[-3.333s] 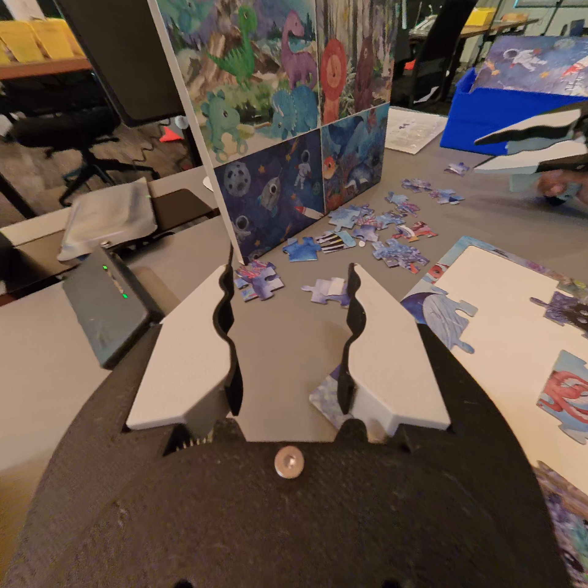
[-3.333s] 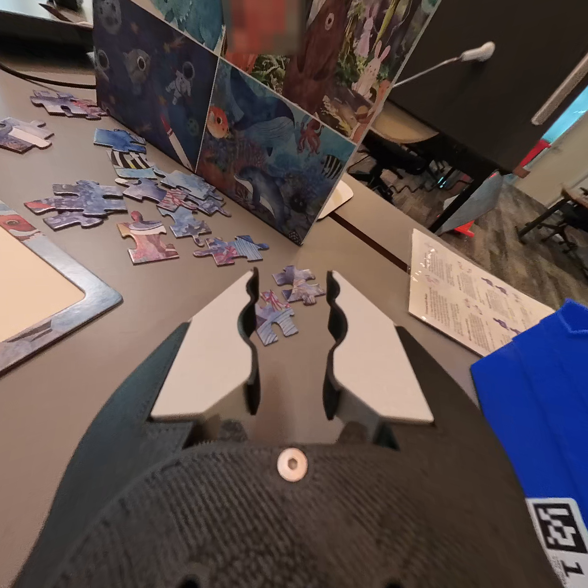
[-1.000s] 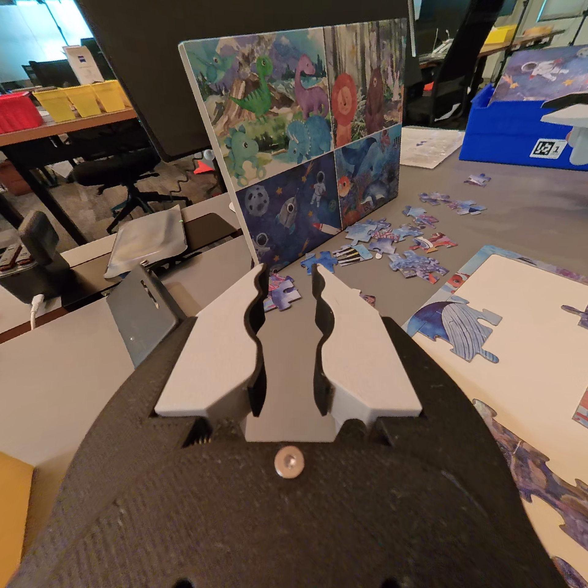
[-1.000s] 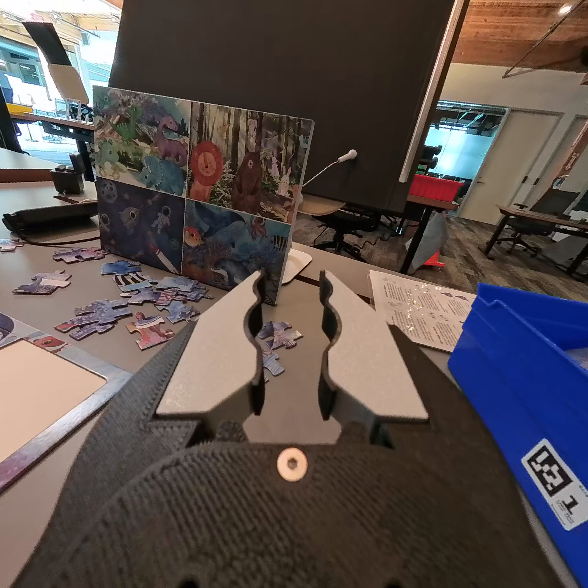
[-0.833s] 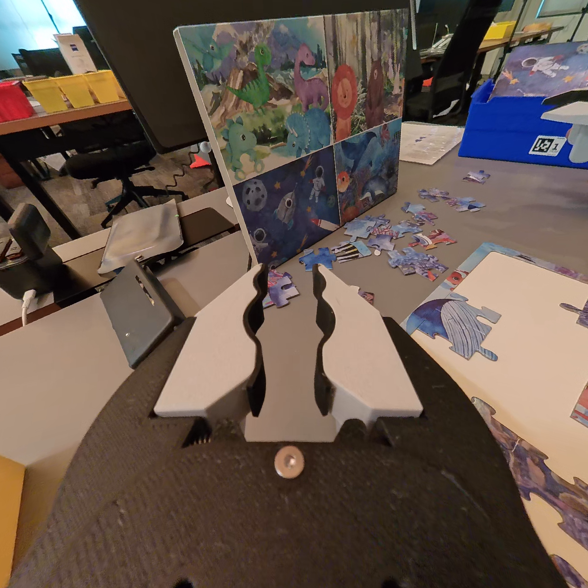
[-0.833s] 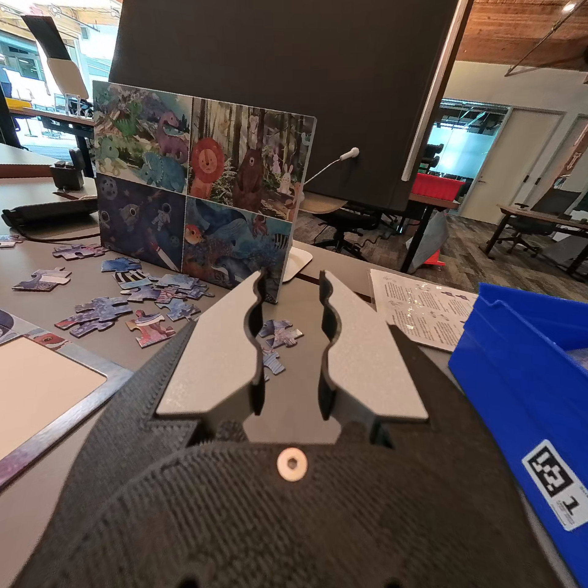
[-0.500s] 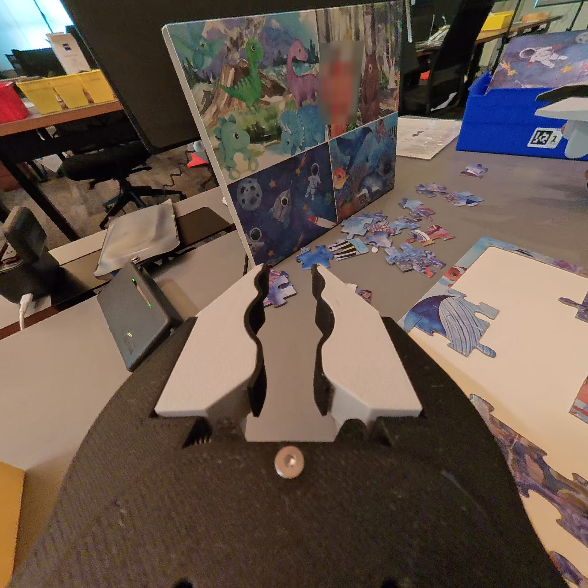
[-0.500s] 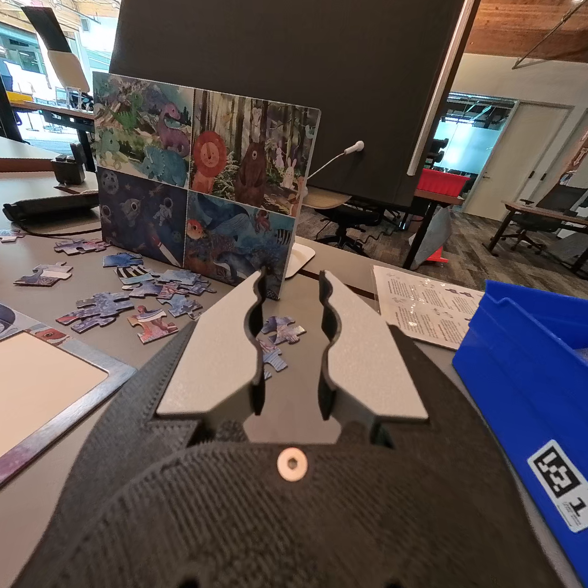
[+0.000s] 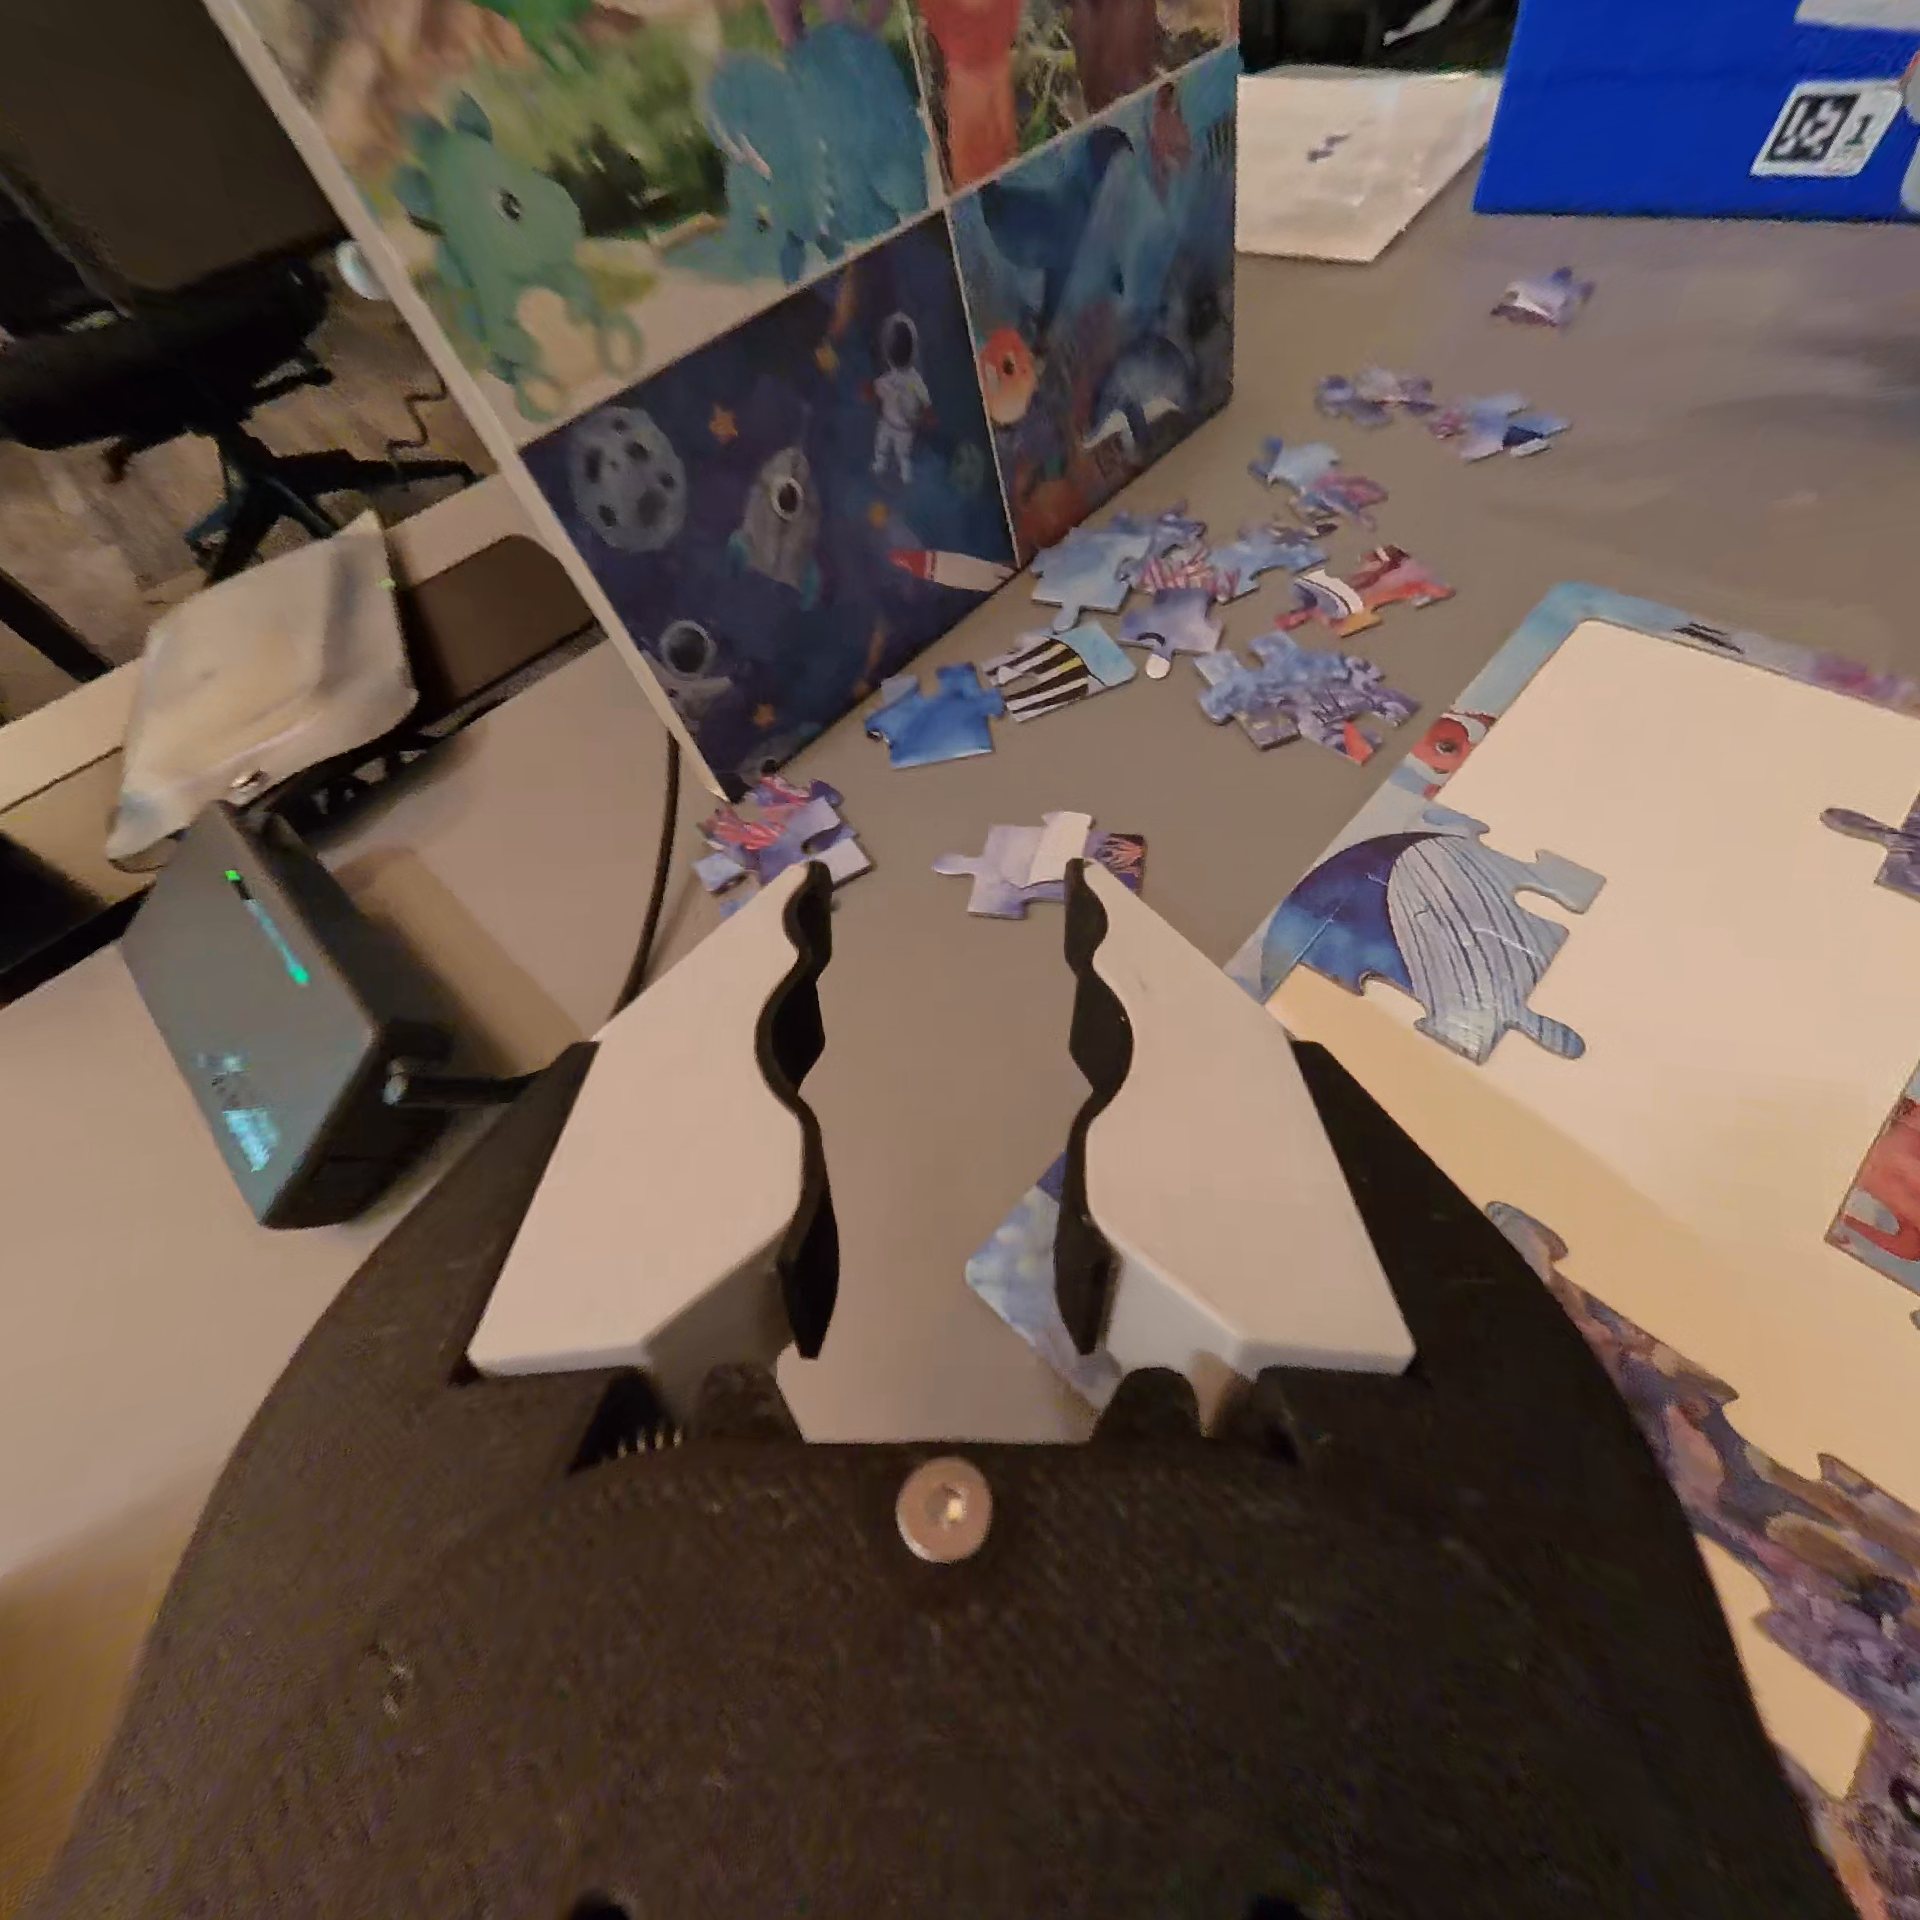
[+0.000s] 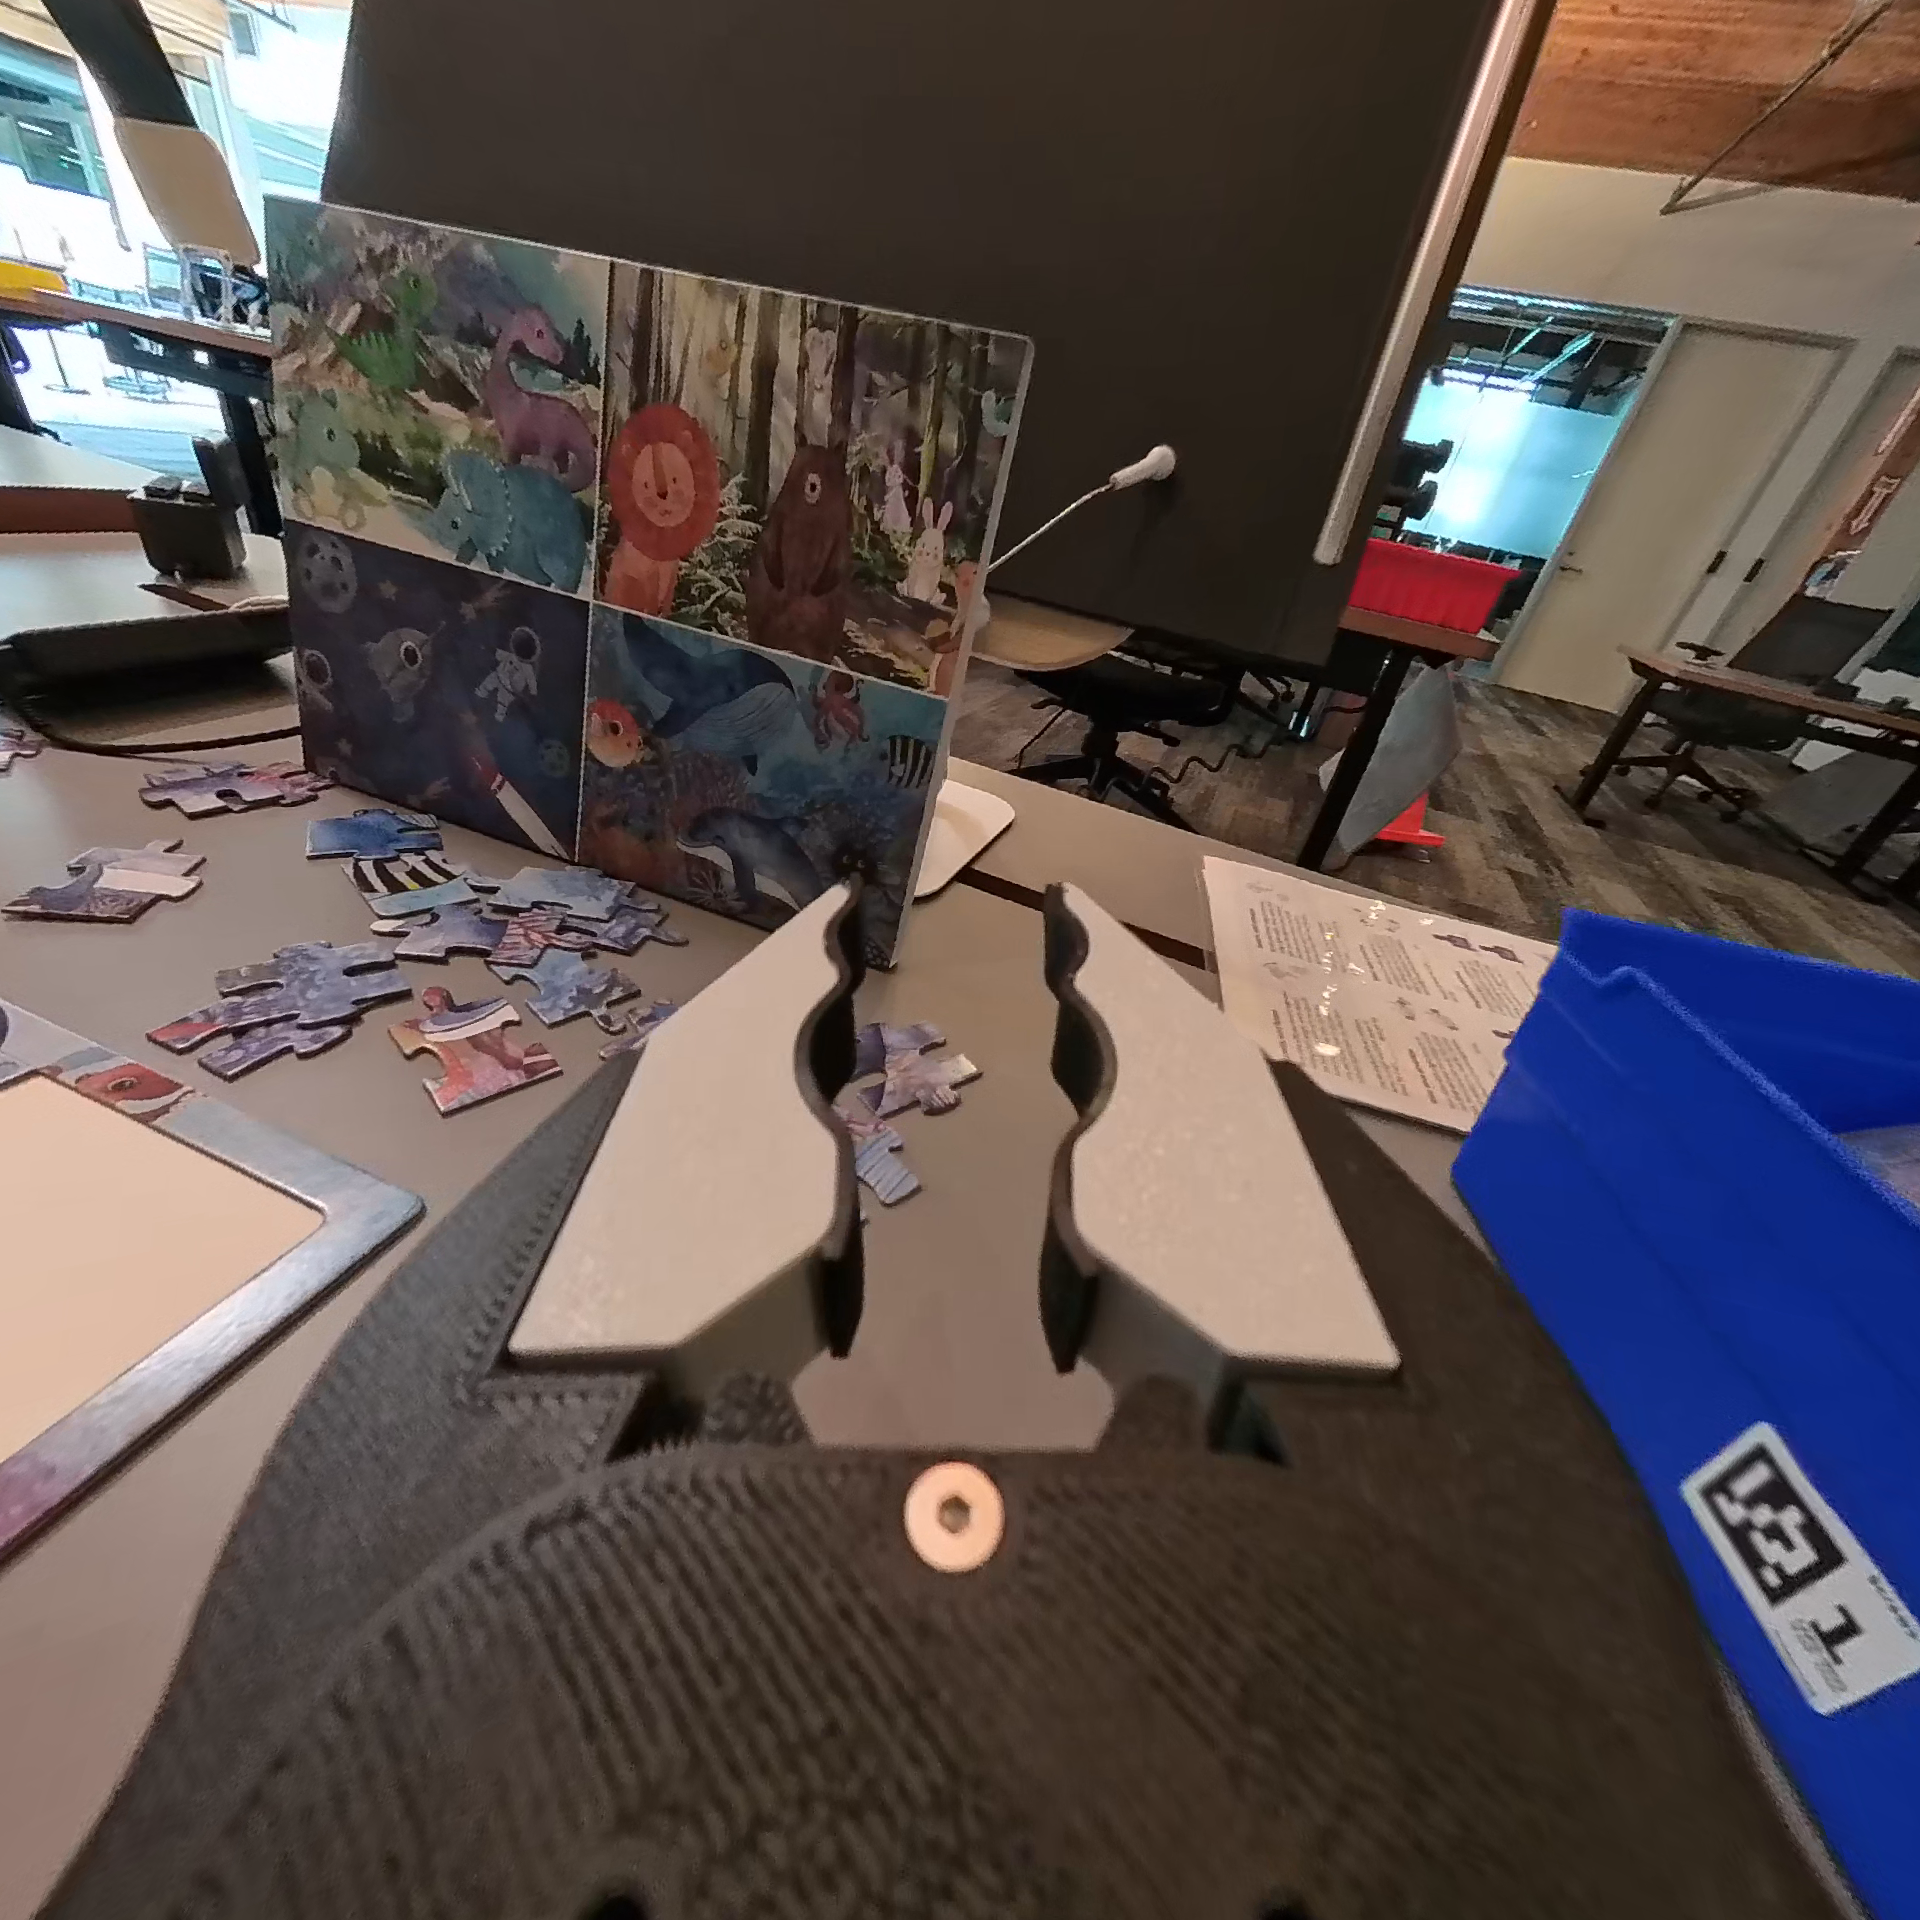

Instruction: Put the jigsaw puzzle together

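Note:
The puzzle tray point(image 9: 1662, 790) lies at the right with a cream inside and a blue picture frame. A whale piece point(image 9: 1434, 945) sits at its left edge and purple joined pieces point(image 9: 1818, 1558) at its near edge. My left gripper point(image 9: 945, 883) is open and empty, low over the table. A pale blue piece point(image 9: 1029, 862) lies just past its tips. Loose pieces point(image 9: 1247, 623) lie by the picture board point(image 9: 831, 364). My right gripper point(image 10: 954, 904) is open and empty, with small pieces point(image 10: 914, 1070) on the table between its fingers. The tray's corner point(image 10: 260, 1278) is at its left.
The upright picture board point(image 10: 644, 561) stands at the back of the table. A blue bin point(image 10: 1714, 1195) is at the right, with a paper sheet point(image 10: 1371, 1018) beside it. A grey device point(image 9: 249, 1039) with a green light and a cable lies at the left. Some 35 cm of space lies between my two pairs of fingers.
My left gripper has tipped down closer to the table and its jaws have spread wider. The right gripper has barely moved and its gap is the same.

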